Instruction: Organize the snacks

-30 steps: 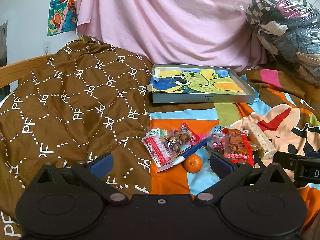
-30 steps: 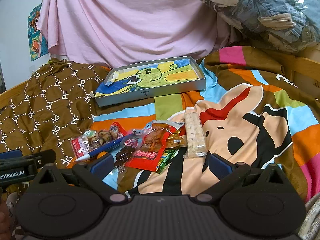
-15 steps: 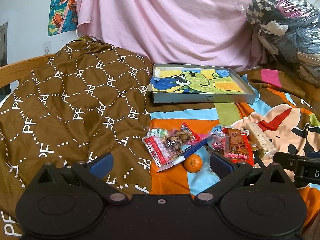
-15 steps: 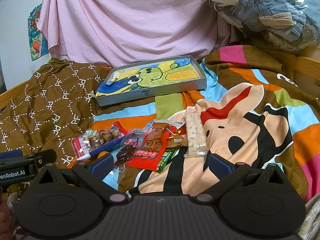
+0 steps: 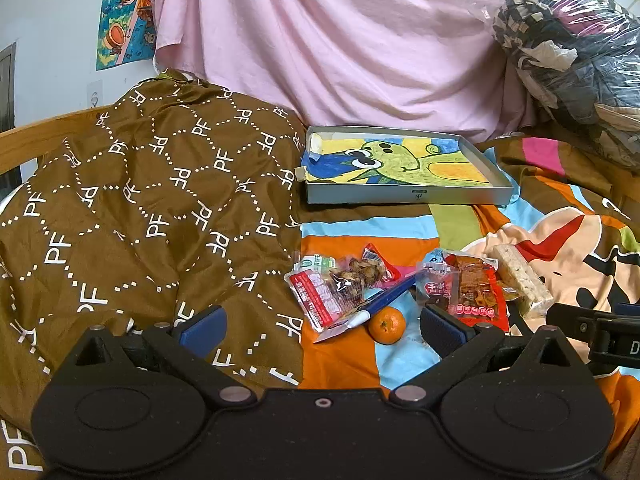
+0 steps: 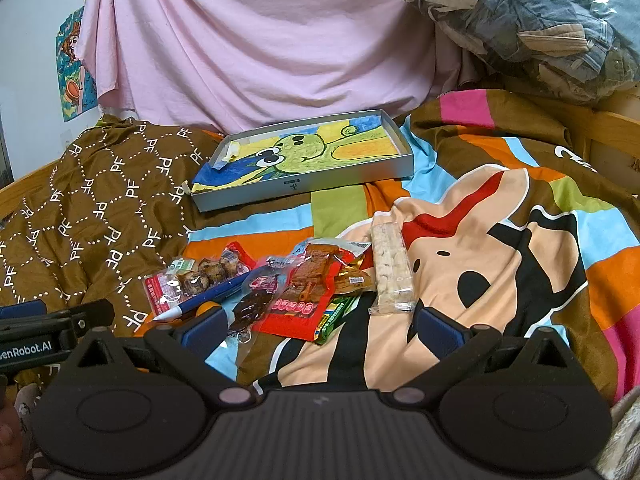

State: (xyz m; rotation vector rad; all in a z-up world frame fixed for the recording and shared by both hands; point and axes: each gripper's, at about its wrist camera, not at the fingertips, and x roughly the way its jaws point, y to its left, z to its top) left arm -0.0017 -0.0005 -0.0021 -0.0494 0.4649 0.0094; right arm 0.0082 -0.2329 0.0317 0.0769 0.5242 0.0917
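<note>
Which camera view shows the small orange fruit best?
The left wrist view: the small orange fruit lies fully visible beside the blue pen. In the right wrist view only a sliver shows behind a blue finger pad.

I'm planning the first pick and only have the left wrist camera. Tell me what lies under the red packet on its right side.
Observer: A green packet pokes out from under the near right edge of the red packet.
Operator: Report the right gripper's state.
Observer: The right gripper is open with nothing between its fingers, and it hovers short of the snack pile.
Operator: Describe what lies just right of the tangerine.
Observer: A clear wrapper holding a dark snack lies against the red packet's left edge.
</note>
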